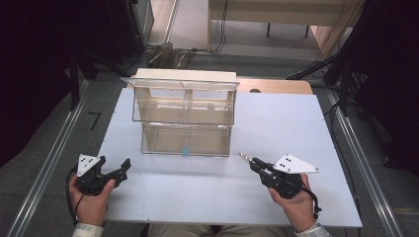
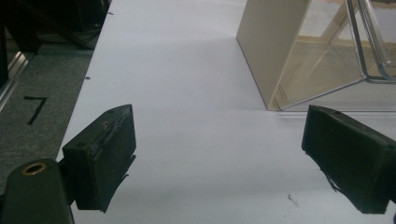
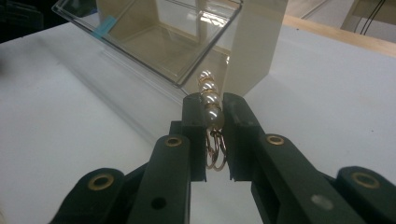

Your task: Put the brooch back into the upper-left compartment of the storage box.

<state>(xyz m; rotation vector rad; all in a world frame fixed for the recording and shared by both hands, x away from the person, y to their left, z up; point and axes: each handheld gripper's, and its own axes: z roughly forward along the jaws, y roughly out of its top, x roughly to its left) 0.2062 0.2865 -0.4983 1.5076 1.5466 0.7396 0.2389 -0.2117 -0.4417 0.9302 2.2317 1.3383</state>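
A short strand of pearls on gold wire rings [image 3: 209, 91] sits between the jaws of my right gripper [image 3: 213, 103], which is shut on it. In the high view the right gripper [image 1: 254, 163] hovers over the table's front right, with the pearl piece [image 1: 244, 157] sticking out toward the clear two-tier organizer [image 1: 185, 113]. The organizer's lower bin carries a small blue tag [image 1: 186, 151]. My left gripper [image 1: 115, 170] rests at the front left, open and with nothing between its jaws. Seen from the left gripper [image 2: 219, 140], the organizer's cream side wall [image 2: 275, 51] lies ahead to the right.
The white table [image 1: 276, 123] carries the organizer at its back middle. A wooden board edge [image 1: 276, 86] shows behind it. Metal rails and cables run along the grey floor on both sides. The organizer's clear bin [image 3: 159, 37] has an open front facing me.
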